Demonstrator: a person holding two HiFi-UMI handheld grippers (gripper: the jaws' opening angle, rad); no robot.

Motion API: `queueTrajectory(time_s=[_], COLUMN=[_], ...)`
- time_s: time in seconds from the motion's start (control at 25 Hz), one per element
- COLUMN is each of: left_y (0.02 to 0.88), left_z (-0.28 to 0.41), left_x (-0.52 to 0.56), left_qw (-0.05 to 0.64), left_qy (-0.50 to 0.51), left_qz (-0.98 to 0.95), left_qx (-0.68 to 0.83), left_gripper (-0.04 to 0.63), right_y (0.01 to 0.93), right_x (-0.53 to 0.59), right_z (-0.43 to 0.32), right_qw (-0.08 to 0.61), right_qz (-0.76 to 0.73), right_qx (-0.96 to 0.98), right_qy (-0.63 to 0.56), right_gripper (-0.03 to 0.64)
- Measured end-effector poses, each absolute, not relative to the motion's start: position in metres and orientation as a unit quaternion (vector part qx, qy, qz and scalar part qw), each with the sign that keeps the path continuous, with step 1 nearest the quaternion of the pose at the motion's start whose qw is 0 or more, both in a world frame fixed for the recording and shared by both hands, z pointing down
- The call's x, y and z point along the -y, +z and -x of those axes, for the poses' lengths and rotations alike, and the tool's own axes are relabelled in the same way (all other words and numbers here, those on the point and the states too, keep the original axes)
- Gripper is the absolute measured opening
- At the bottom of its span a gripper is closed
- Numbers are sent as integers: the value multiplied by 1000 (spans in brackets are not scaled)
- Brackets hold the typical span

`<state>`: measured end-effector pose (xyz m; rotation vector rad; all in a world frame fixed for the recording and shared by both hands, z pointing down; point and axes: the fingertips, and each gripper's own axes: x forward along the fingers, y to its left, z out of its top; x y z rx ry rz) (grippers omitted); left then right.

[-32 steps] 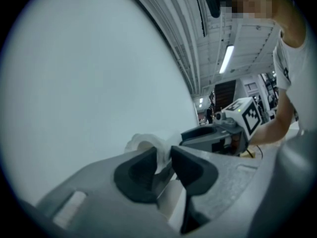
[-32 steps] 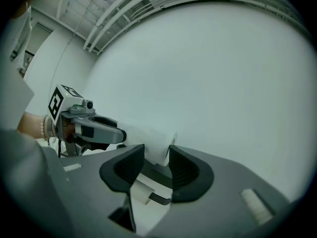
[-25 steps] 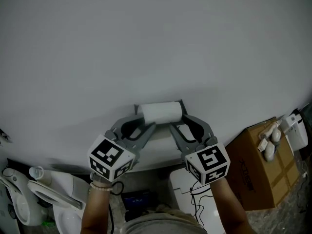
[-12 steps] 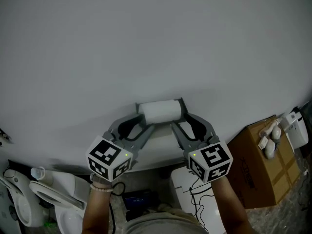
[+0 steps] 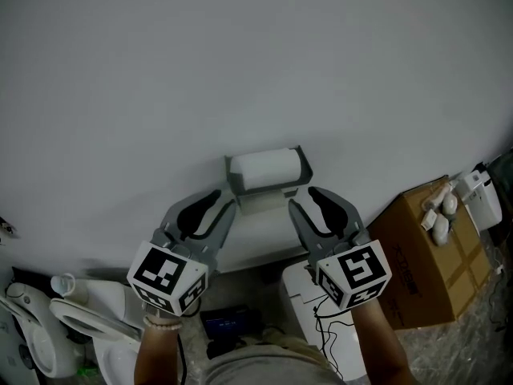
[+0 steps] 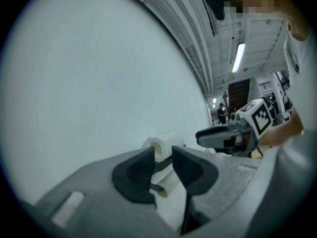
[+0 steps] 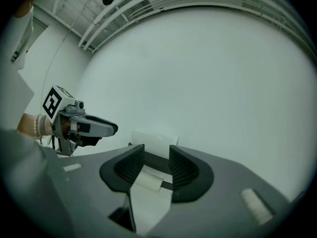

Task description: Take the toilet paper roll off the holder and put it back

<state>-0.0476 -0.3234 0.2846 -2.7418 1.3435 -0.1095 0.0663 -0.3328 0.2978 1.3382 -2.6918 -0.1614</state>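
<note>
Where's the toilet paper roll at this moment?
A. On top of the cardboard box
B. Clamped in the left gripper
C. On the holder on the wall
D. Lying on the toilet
C: the roll sits in the holder on the wall. The left gripper, its jaws closing with nothing between them, and the right gripper, also empty, are both below the roll and clear of it.

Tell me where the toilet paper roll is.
The roll sits centre of the head view, in its holder on the wall, left of the cardboard box.
</note>
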Motion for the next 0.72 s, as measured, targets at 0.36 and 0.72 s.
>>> queueTrajectory(time_s=[0.36,0.72], left_y=[282,304], left_z=[73,78], left_x=[290,252], left_qw=[44,46], left_qy=[-20,-42], left_qz=[890,895], left_qx=[-453,-441], left_gripper=[-6,-6], right_y=[293,309], right_x=[292,254], right_z=[-57,-48], right_qw=[58,55], right_qz=[-483,-490], right_qx=[871,869], right_qy=[-65,-49], right_gripper=[52,34])
